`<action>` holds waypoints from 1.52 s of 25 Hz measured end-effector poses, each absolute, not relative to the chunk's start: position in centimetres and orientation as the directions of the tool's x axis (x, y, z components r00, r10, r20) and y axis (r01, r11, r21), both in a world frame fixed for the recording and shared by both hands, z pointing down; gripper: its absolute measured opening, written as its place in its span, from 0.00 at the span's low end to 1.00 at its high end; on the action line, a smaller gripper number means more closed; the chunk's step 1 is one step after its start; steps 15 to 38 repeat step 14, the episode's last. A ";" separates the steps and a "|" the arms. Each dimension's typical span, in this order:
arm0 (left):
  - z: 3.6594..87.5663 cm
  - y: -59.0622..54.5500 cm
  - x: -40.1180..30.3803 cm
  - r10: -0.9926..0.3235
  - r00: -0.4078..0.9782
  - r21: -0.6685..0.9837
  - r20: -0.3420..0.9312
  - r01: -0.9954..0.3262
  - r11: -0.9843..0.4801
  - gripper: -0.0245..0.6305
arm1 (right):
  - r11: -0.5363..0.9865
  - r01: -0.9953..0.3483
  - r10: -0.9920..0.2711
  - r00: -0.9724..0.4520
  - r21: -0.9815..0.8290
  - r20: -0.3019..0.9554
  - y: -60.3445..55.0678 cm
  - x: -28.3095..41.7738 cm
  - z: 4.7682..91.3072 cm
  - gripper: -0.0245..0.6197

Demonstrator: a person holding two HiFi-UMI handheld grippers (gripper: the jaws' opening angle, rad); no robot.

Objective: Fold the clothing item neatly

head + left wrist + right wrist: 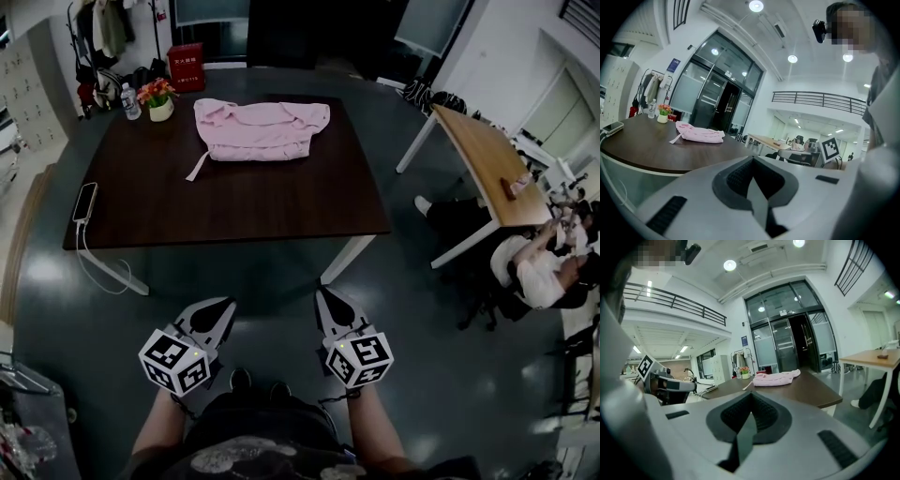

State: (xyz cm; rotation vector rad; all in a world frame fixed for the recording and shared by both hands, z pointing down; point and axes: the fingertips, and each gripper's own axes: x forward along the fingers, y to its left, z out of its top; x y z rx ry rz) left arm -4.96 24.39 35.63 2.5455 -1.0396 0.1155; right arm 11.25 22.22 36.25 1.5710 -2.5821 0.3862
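Observation:
A pink garment (260, 129) lies loosely bunched on the far half of the dark brown table (234, 202), a strap trailing toward its front left. It shows small in the left gripper view (699, 133) and in the right gripper view (776, 378). Both grippers hang low in front of the person's body, well short of the table's near edge. The left gripper (214, 322) is shut with nothing between its jaws. The right gripper (332, 313) is likewise shut and empty. Neither touches the garment.
A phone (85, 202) with a white cable lies at the table's left edge. A flower pot (158, 98) and a water bottle (129, 101) stand at its far left corner. A light wooden table (483, 159) and a seated person (544, 262) are to the right.

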 end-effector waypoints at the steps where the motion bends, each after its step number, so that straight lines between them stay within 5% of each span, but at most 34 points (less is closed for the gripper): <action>1: 35.6 24.9 -4.5 -0.657 0.721 0.322 0.221 -0.689 -0.649 0.05 | 0.436 -0.885 -0.859 -0.464 -0.164 0.217 22.7 11.8 36.3 0.03; 38: 35.1 28.5 -2.2 -0.663 0.717 0.302 0.215 -0.694 -0.653 0.05 | 0.438 -0.888 -0.860 -0.459 -0.140 0.224 26.5 14.7 36.1 0.03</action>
